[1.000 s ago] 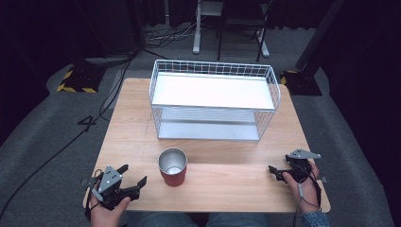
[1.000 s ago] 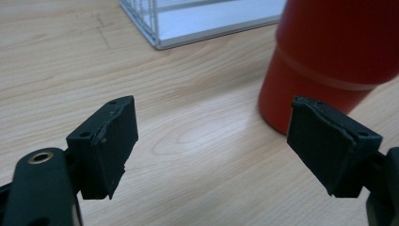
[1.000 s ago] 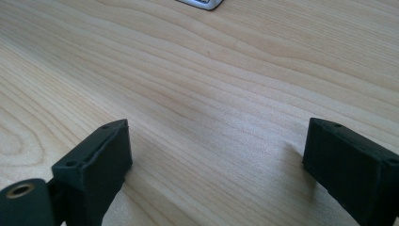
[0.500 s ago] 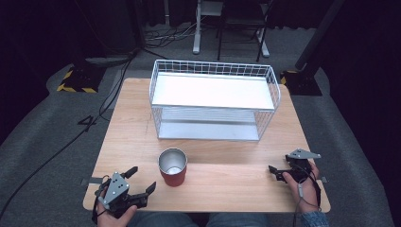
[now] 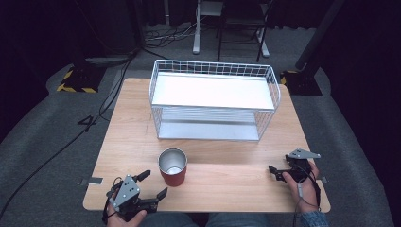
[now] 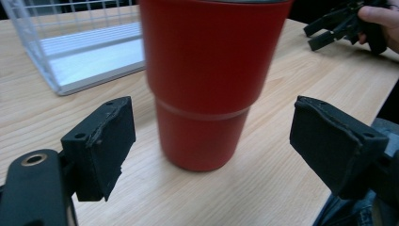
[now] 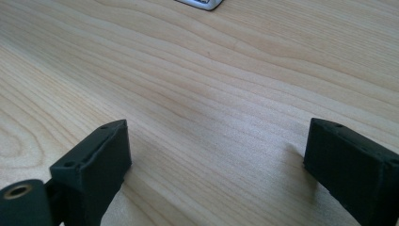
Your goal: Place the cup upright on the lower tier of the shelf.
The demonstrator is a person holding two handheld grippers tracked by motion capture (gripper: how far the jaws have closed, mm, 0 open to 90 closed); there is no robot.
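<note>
Red cup [image 6: 207, 80] just ahead of left gripper [image 6: 211, 146] (jaws wide, empty), untouched.

A red tumbler [image 5: 172, 166] stands upright, open-topped, apparently empty; near the table's front edge.

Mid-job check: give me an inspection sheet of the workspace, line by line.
Surface: wooden table, bare around the items.
Job's things: red cup, upright, open top, near the front edge; white wire basket behind it, nothing seen inside.
Clutter: nothing seen.
Grippers: left gripper open, jaws either side of the cup, not touching; right gripper open over bare wood.
Cables: black cable on the floor, left.
Surroundings: grey carpet, dark stands behind.
</note>
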